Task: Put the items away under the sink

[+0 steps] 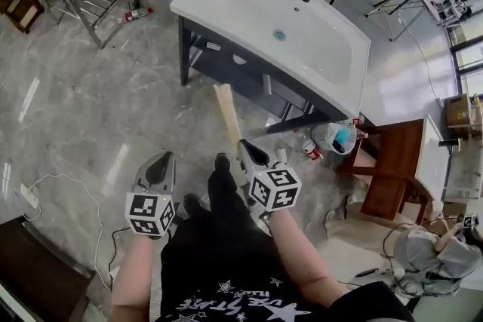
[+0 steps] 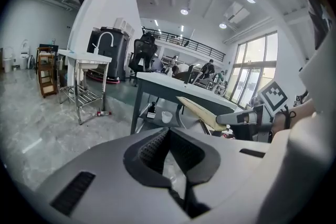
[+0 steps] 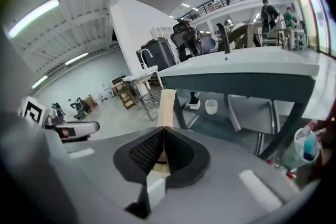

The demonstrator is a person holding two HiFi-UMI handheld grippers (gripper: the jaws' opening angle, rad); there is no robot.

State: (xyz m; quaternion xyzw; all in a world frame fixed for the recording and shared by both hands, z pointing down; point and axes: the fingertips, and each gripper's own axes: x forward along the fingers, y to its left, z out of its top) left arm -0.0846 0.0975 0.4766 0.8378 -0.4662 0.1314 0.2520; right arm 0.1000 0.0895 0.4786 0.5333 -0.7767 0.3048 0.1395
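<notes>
Looking along my right gripper (image 3: 164, 132), I see its fingers closed on a pale wooden board (image 3: 168, 105). The ribbed pads pinch the board's near end from both sides. That end sits down in the hollow behind the fingertips, and the rest sticks out well past them. In the head view the board runs forward from the fingertips in the air above the grey floor (image 1: 90, 109). Its far end points at the front edge of the dark frame under the white sink (image 1: 302, 19). I cannot tell whether it touches the frame.

My left gripper (image 2: 168, 131) has its fingers closed tip to tip with nothing between them; only floor shows through the gap behind the tips. It hangs to the left of the right gripper, apart from the board.

On the shelf (image 3: 247, 118) under the sink, a white cup (image 3: 211, 106) and a small dark bottle (image 3: 194, 99) stand near its left end. A clear tub (image 1: 336, 138) lies on the floor by the frame's right front corner.
</notes>
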